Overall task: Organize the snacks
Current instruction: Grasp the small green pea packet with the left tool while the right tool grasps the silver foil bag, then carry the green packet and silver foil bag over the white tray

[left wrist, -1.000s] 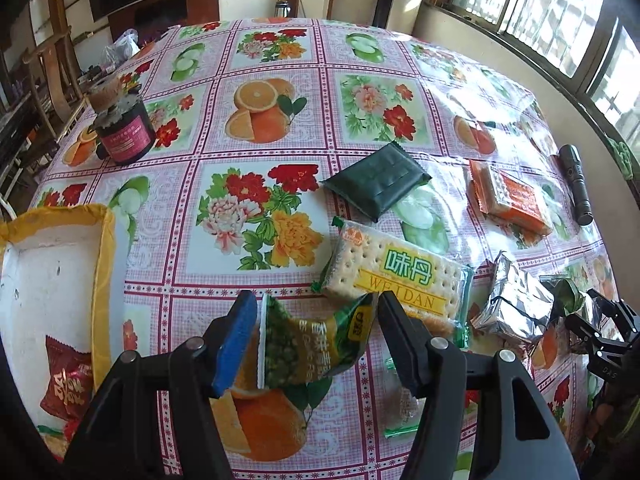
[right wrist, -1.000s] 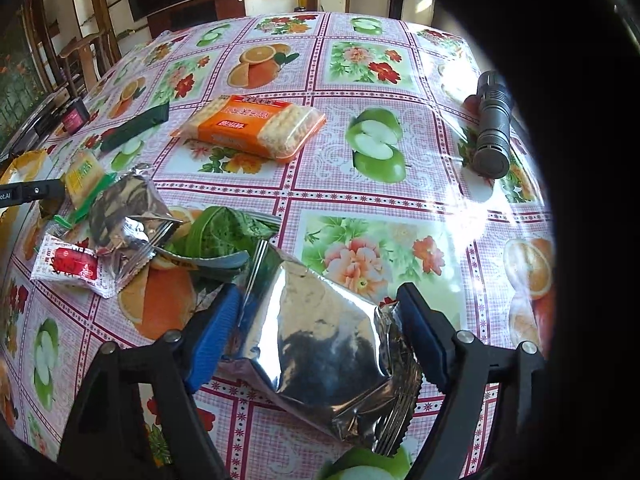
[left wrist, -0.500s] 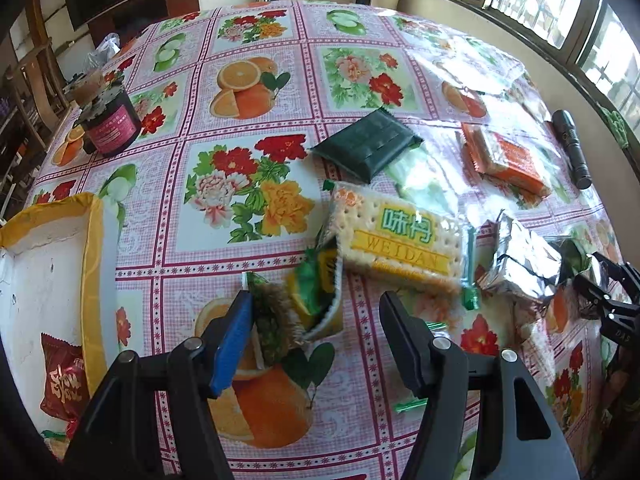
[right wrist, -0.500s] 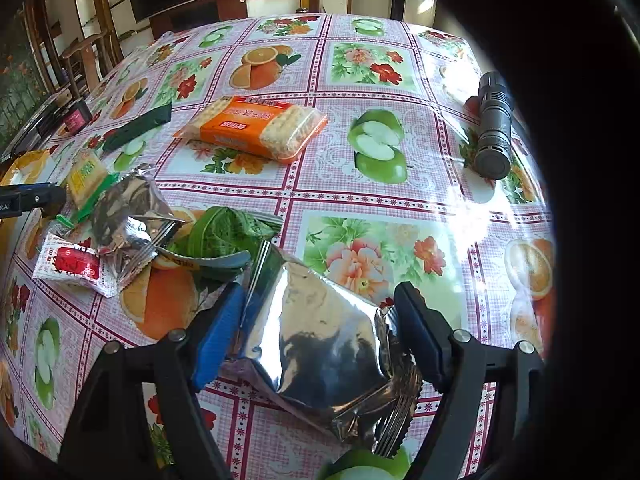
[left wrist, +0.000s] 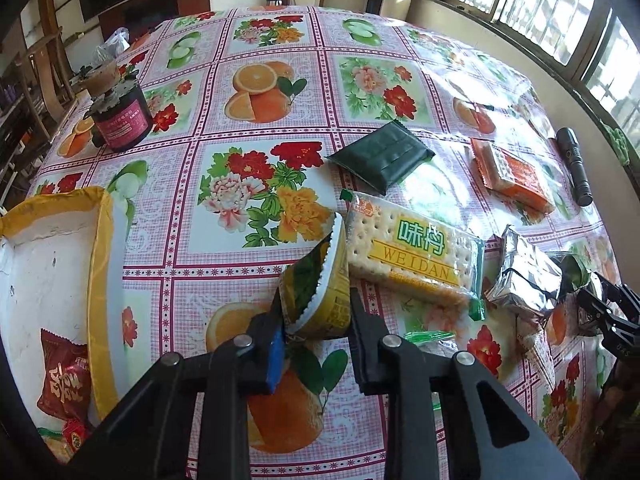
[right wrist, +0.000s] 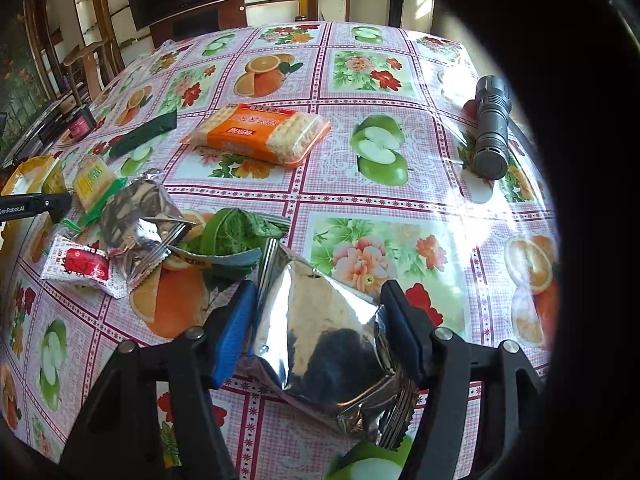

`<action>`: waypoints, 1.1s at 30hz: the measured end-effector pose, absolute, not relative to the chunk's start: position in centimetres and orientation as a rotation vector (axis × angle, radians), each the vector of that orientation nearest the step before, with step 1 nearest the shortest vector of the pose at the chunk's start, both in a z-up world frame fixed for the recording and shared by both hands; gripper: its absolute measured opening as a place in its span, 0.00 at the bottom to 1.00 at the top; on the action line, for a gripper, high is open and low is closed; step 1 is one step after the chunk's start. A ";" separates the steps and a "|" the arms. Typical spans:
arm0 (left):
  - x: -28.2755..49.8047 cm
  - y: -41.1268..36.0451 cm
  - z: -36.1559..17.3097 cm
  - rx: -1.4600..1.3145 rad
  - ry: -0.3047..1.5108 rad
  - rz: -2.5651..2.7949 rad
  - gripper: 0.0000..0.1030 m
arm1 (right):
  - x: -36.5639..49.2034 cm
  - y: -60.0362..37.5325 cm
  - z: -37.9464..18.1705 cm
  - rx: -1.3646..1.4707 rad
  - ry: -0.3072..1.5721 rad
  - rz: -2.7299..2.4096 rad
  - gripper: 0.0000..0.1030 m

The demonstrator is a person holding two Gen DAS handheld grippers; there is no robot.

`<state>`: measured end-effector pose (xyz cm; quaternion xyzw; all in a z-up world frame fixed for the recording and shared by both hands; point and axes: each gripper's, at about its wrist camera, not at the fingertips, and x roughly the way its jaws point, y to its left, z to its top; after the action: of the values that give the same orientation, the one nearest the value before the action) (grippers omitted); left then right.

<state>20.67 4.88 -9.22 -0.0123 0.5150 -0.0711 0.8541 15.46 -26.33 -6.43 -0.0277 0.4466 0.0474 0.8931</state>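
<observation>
Floral tablecloth [left wrist: 256,196], both grippers [left wrist: 316,312] angled downward

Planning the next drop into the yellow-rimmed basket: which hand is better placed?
Left. Its hand-held gripper has just closed on the green pea packet, beside the basket. The right hand-held gripper is farther off.

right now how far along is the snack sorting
Done: a red snack packet already lies in the yellow-rimmed bin. In hand: the left gripper has just closed on the green pea packet; the right gripper has been closing around a silver foil bag. Left on the table: Weidan crackers, orange cracker pack, dark green packet, another foil bag.
</observation>
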 end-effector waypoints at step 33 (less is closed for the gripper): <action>4.6 18.8 -2.6 -0.224 0.936 0.022 0.25 | 8.1 -7.2 -0.7 0.071 0.849 0.600 0.61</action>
<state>4.57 18.79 -2.61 -0.1076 0.4502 0.0107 0.8863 8.06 -7.20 -0.65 0.0339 0.4058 0.2864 0.8673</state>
